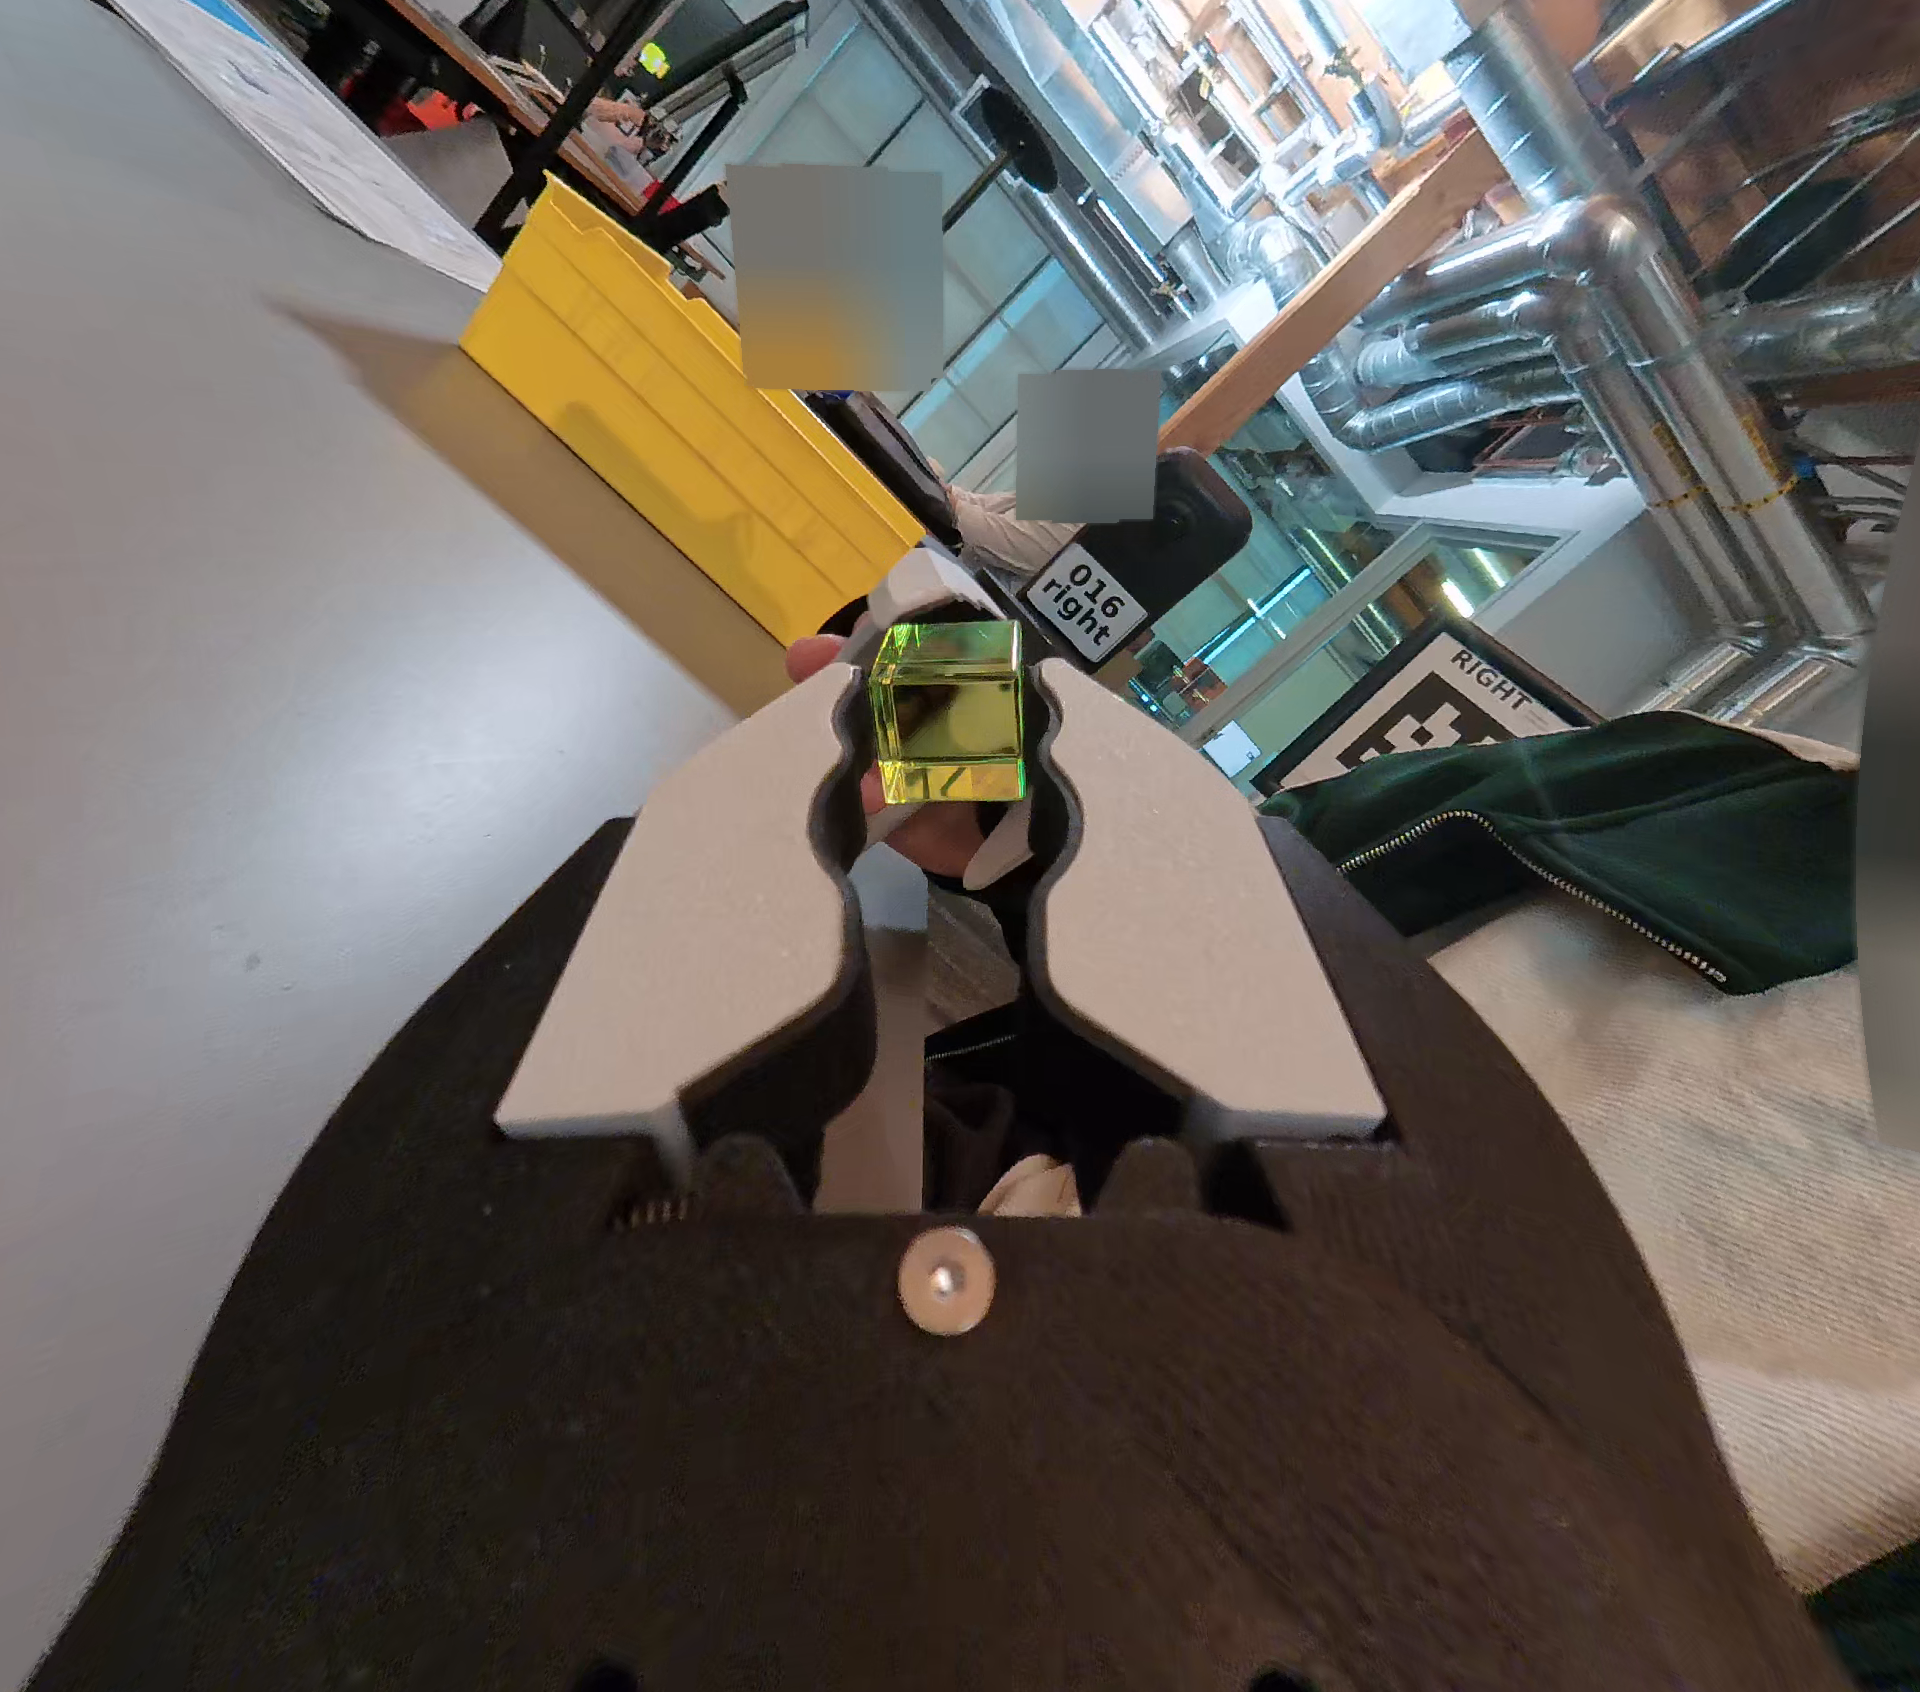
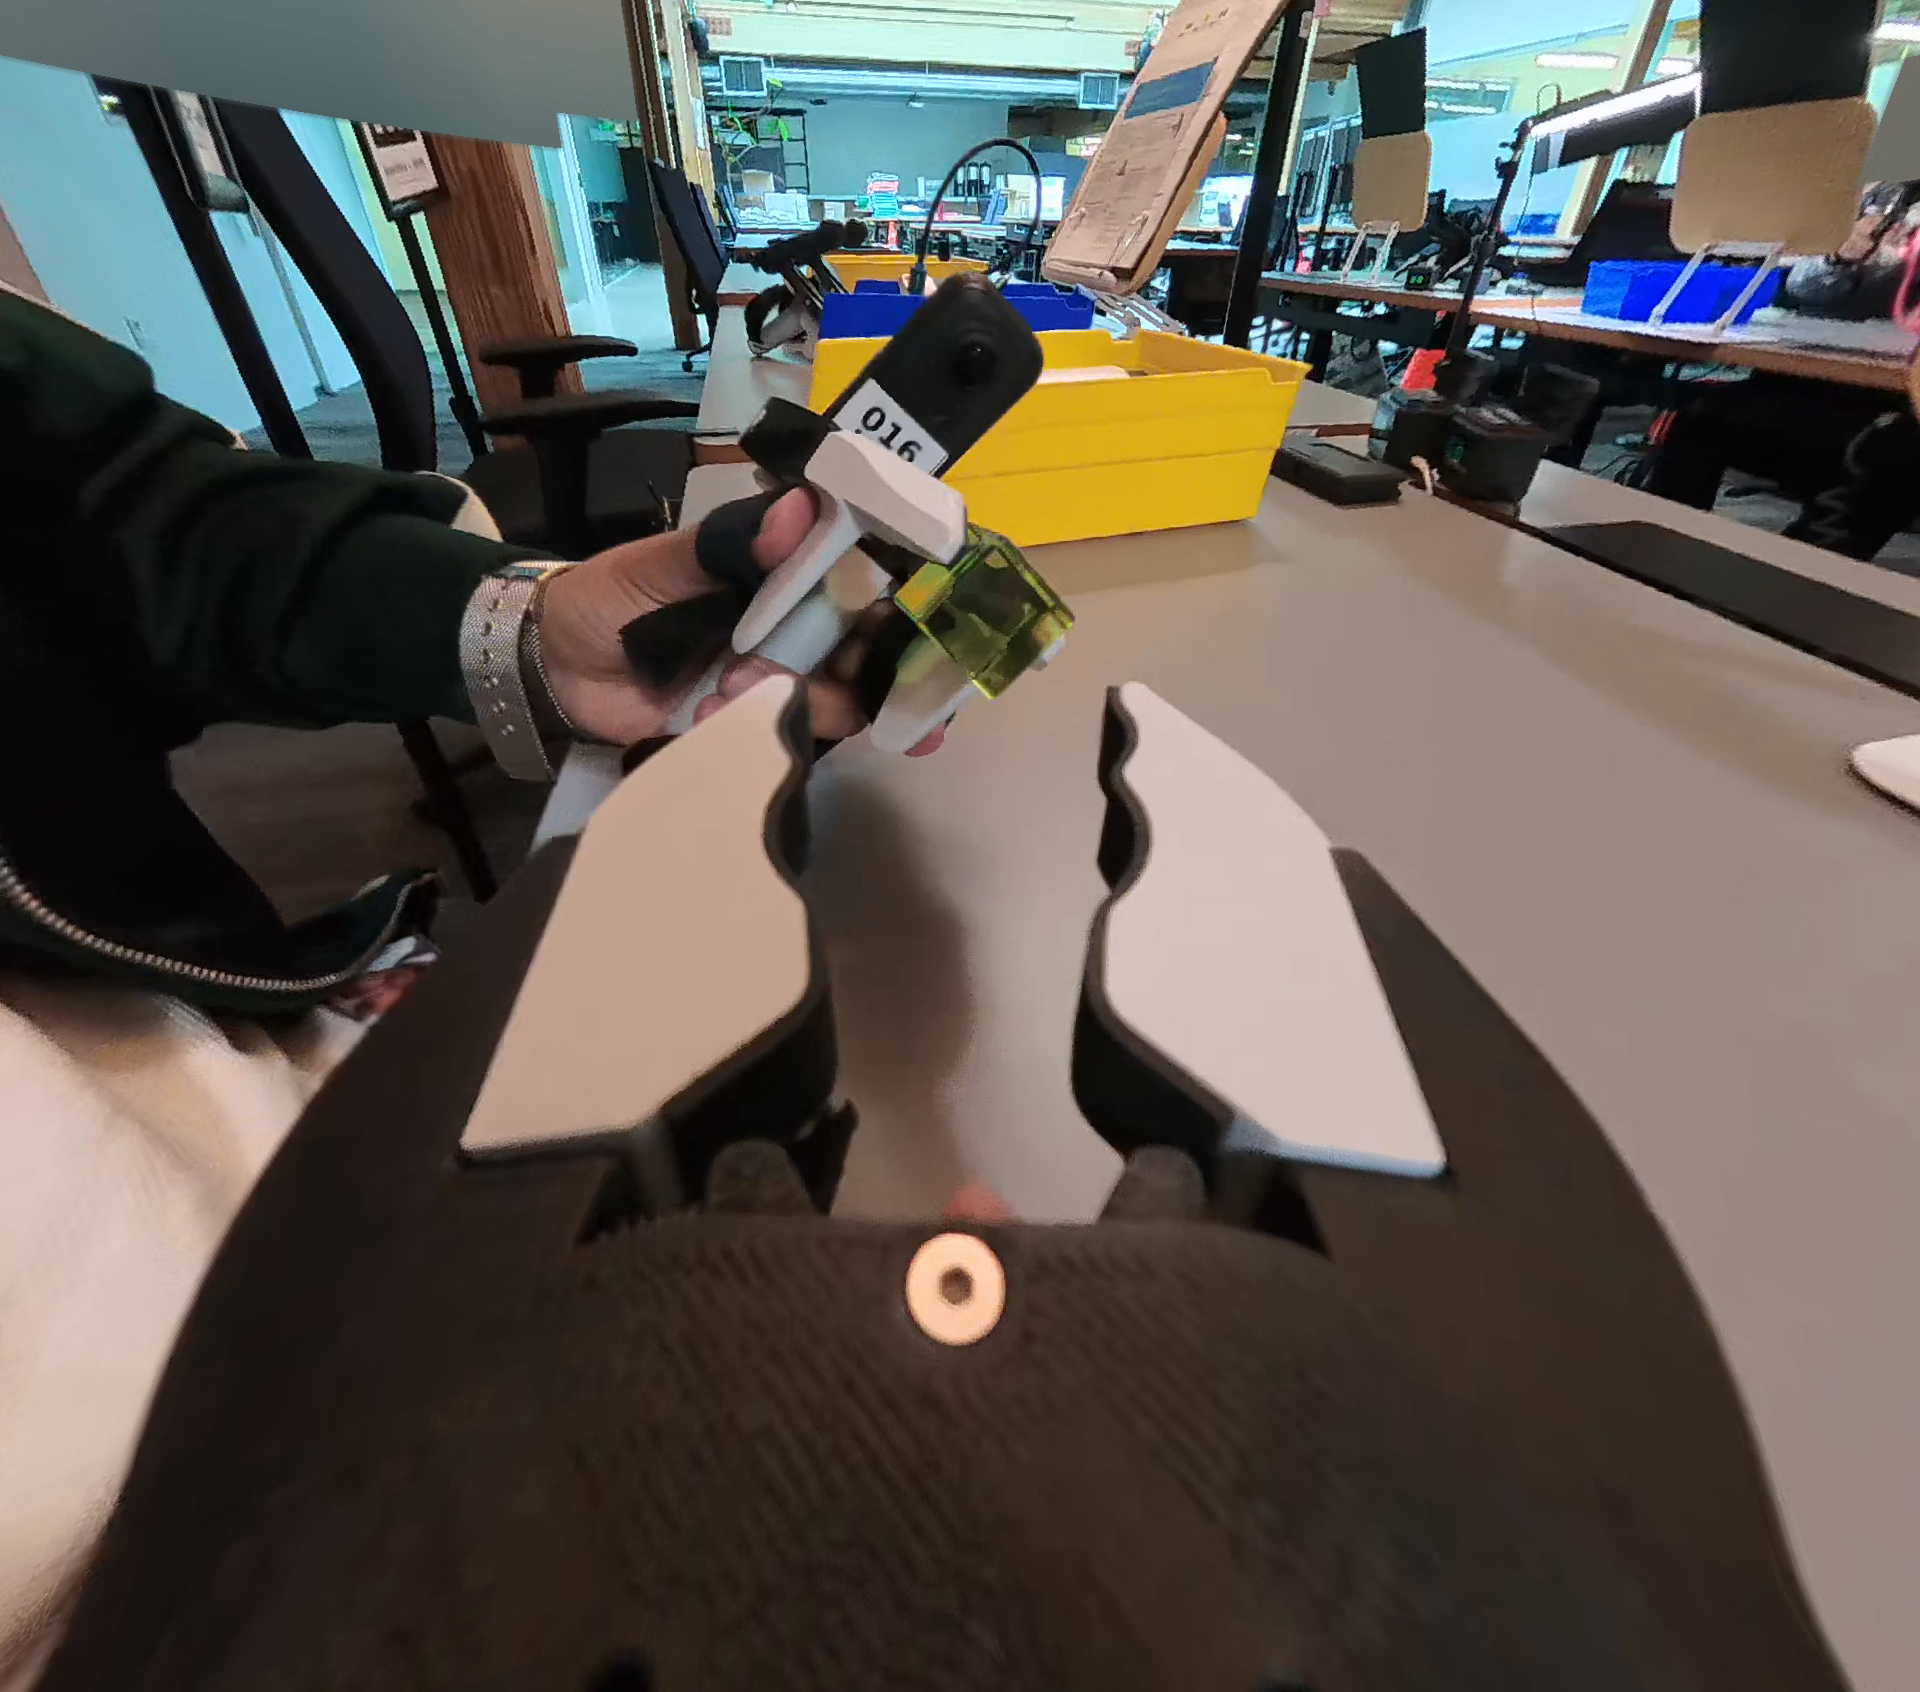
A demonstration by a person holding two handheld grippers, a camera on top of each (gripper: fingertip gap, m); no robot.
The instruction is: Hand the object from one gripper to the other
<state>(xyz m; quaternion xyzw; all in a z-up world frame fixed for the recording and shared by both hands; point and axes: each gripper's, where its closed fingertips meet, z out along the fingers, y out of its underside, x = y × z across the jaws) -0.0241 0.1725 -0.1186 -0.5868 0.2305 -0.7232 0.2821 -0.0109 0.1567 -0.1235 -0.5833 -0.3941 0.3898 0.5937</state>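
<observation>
We see the left hand-held gripper (image 1: 943, 723) clamped on the green cube (image 1: 951, 712) above the surface (image 2: 1455, 759). The right hand-held gripper (image 2: 956, 743) is spread wide, empty, just short of it

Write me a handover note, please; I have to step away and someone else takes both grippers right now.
Left gripper: shut on the green cube, held in the air above the table.
Right gripper: open, empty, facing the cube, which sits just beyond its fingertips, not between them.
Done: cube lifted and presented.
Left to do: bring the right gripper around the cube, shut it, open the left.
</observation>
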